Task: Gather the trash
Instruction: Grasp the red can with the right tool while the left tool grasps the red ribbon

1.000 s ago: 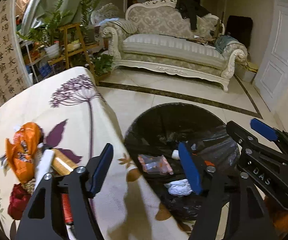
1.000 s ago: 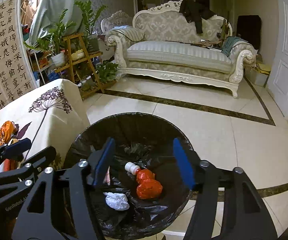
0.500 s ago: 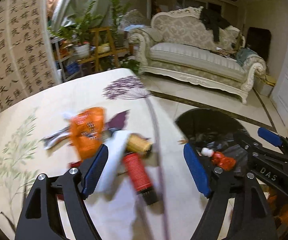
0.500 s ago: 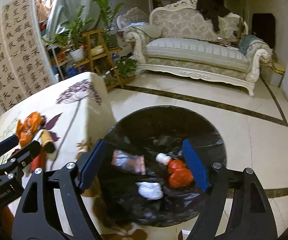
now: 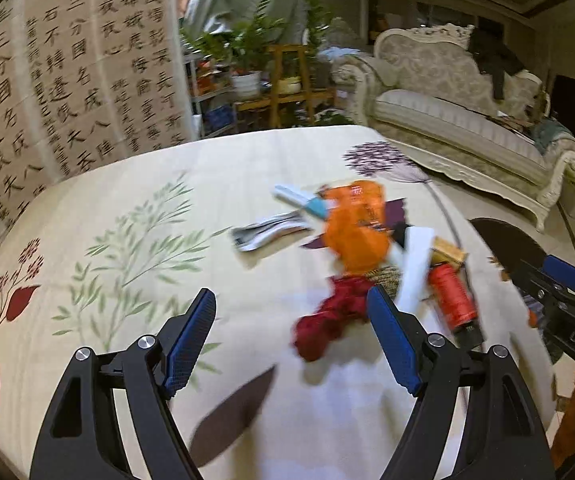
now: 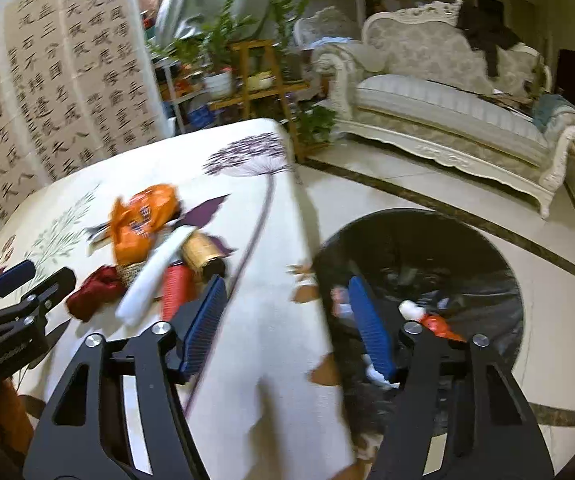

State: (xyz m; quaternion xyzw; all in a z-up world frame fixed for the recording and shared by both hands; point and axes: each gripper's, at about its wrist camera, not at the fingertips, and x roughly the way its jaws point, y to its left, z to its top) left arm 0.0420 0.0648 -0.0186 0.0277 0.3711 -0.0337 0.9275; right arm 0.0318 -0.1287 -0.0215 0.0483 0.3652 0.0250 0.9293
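Note:
Trash lies in a pile on the floral tablecloth: an orange wrapper [image 5: 357, 228] [image 6: 143, 216], a crumpled red wrapper [image 5: 331, 320] [image 6: 95, 292], a white strip [image 5: 415, 268] [image 6: 155, 276], a red cylinder [image 5: 451, 300] [image 6: 175, 288] and a gold can [image 5: 447, 252] [image 6: 199, 256]. My left gripper [image 5: 291, 312] [image 6: 41, 276] hangs open above the cloth, just left of the red wrapper, holding nothing. My right gripper [image 6: 287, 300] [image 5: 547, 280] hovers over the table's edge beside the black-lined bin [image 6: 419, 240]; its jaws are closing with nothing between them.
A silver wrapper [image 5: 271, 232] and a white-blue tube [image 5: 299, 200] lie behind the pile. The bin holds a red item [image 6: 435, 324] and other scraps. A sofa [image 6: 447, 112], a plant shelf [image 6: 255, 80] and a calligraphy screen [image 5: 67, 80] stand beyond.
Both grippers have swung left, from over the bin toward the table. The left one now looks onto the trash pile. The right gripper's jaws stand narrower than half a second ago.

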